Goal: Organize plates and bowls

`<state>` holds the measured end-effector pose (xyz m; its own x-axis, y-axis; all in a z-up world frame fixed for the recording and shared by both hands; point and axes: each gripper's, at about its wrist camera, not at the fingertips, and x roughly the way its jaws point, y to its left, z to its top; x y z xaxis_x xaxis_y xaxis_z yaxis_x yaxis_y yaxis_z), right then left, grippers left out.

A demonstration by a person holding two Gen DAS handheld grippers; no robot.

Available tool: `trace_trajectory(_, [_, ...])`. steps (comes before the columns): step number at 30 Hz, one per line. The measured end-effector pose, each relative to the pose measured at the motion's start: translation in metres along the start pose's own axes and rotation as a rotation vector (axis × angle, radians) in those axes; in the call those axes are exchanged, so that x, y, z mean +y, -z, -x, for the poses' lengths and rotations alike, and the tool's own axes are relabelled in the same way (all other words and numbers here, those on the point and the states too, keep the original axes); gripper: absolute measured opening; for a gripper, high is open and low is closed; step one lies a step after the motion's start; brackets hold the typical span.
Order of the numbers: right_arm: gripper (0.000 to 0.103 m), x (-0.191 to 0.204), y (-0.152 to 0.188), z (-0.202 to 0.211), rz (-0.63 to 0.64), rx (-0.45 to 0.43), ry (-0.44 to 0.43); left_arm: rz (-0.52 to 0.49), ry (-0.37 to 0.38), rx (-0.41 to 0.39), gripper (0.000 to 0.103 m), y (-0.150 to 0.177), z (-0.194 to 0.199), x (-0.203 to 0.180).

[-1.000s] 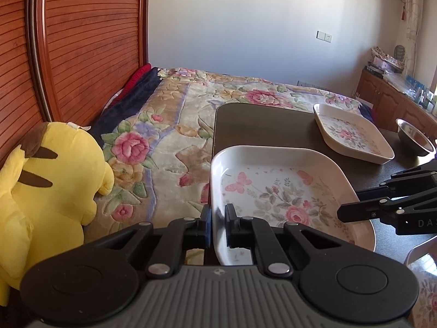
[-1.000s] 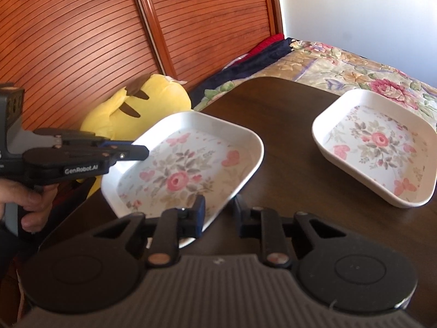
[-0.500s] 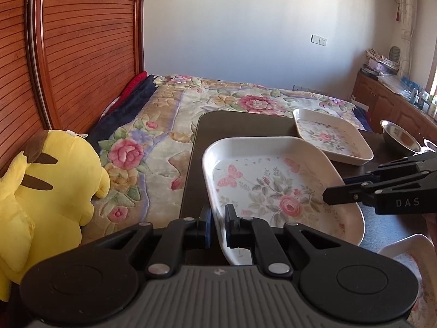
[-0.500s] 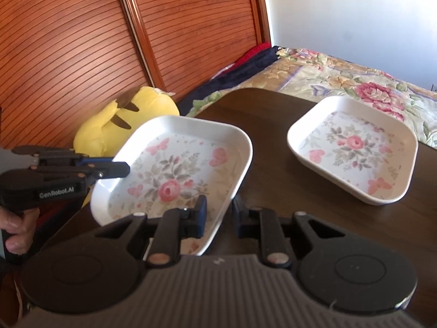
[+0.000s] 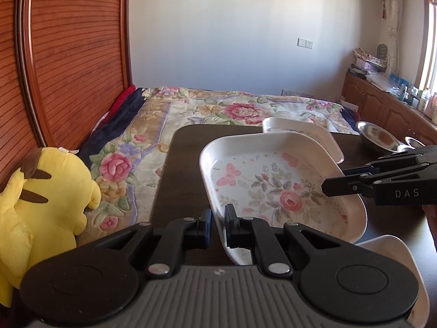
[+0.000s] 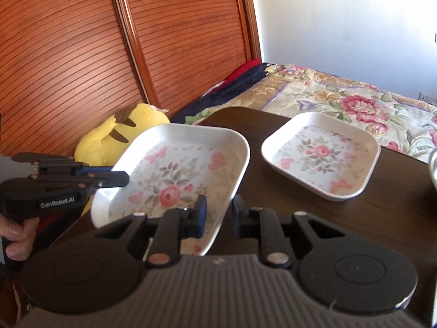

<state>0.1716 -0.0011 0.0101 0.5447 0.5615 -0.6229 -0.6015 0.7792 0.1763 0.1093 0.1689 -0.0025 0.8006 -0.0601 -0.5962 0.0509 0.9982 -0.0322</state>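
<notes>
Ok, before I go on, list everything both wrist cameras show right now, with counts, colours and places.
Held floral plate: one, white with pink roses, lifted and tilted over the near table edge, a gripper at each side.
Second floral plate: one, same pattern, flat on the table further back.
Steel bowl: one, silver, far right of the table; a second steel rim beside it is too cut off to identify.
Table: one, dark brown.
Plush toy: one, yellow, on the bed by the headboard.
Bed: one, floral cover.
White curved object: one, below the held plate, unidentifiable.
Left gripper: black, jaws closed on the held plate's rim.
Right gripper: black, jaws straddling the opposite rim, gap visible.
</notes>
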Motion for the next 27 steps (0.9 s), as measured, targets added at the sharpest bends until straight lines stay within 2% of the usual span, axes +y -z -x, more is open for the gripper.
trace_trajectory(27, [0.022, -0.017, 0.061, 0.086, -0.048, -0.055, 0.077, -0.078, 0.081, -0.022, 0.01, 0.034, 0.046, -0.082])
